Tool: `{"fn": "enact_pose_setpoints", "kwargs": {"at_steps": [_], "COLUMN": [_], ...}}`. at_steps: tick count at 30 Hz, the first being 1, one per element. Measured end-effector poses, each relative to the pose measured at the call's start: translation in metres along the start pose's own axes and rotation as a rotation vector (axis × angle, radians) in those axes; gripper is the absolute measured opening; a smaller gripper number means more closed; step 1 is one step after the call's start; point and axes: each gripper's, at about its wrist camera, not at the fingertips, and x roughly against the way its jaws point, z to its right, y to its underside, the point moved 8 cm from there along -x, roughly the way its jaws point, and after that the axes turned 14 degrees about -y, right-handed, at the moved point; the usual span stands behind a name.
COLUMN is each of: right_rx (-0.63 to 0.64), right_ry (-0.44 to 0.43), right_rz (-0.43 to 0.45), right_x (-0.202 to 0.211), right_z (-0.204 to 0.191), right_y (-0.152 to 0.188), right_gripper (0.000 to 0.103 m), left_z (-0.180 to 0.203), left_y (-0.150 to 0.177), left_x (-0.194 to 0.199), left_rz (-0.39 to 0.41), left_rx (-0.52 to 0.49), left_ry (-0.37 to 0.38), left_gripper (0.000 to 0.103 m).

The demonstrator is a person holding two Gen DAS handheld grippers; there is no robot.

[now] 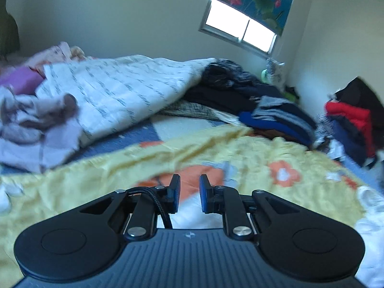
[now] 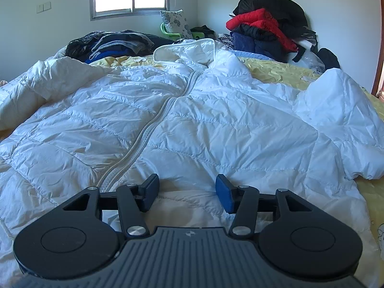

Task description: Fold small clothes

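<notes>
In the left wrist view, the left gripper [image 1: 189, 193] hangs over a yellow flowered bedsheet [image 1: 216, 148]; its jaws stand a narrow gap apart with nothing between them, and the picture is blurred. Far left lies a crumpled lilac garment [image 1: 36, 129] beside a white patterned quilt [image 1: 120, 88], and a stack of dark folded clothes [image 1: 276, 117] sits far right under the window [image 1: 240, 28]. In the right wrist view, the right gripper [image 2: 187, 193] has its jaws spread wide, empty, just above the near hem of a white puffer jacket [image 2: 216, 124]. The jacket lies spread front-up across the bed, zipper [image 2: 148, 129] closed, hood toward the far side. A red and black pile of coats [image 2: 264, 26] fills the far right corner.
</notes>
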Motion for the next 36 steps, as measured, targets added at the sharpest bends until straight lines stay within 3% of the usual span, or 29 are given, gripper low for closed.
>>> {"fn": "enact_pose_setpoints", "kwargs": {"at_steps": [4,6,8,10,14,19,23,27,32,35,36], "right_rx": [0.011,-0.009,-0.053,-0.144,-0.305,-0.526,-0.707,-0.780,-0.912,-0.952,-0.976], "right_ry": [-0.003,-0.021,-0.050,-0.079,-0.064,0.061,0.196,0.285,0.293,0.312,0.323], "right_rz": [-0.008,-0.013,-0.020,0.010,0.086,0.182,0.266,0.345,0.461,0.495,0.497], "right_x": [-0.001,0.001,0.008,0.026,0.072,0.128,0.165,0.187,0.194,0.187,0.185], "right_z": [-0.003,-0.001,0.005,0.019,0.072,0.178,0.269,0.335,0.399,0.423,0.429], "right_y": [-0.001,-0.003,-0.008,-0.017,-0.028,-0.015,0.015,0.038,0.051,0.048,0.047], "right_gripper": [0.064,0.064,0.063,0.063,0.063,0.063,0.065,0.065,0.064,0.064,0.060], "left_z": [0.036,0.063,0.091,0.122,0.189,0.271,0.303,0.298,0.279,0.281,0.286], "left_y": [0.021,0.035,0.050,0.065,0.106,0.177,0.240,0.283,0.282,0.280,0.278], "left_x": [0.039,0.062,0.083,0.107,0.143,0.177,0.186,0.190,0.192,0.194,0.193], "left_rz": [-0.007,-0.019,-0.036,-0.034,-0.076,-0.139,-0.141,-0.123,-0.128,-0.136,-0.147], "left_rx": [-0.053,-0.104,-0.126,-0.137,-0.224,-0.344,-0.427,-0.455,-0.347,-0.362,-0.370], "left_ry": [0.122,0.176,0.237,0.298,0.416,0.542,0.583,0.535,0.480,0.457,0.453], "left_gripper": [0.019,0.030,0.066,0.078,0.078,0.078,0.078,0.078,0.078,0.078,0.078]}}
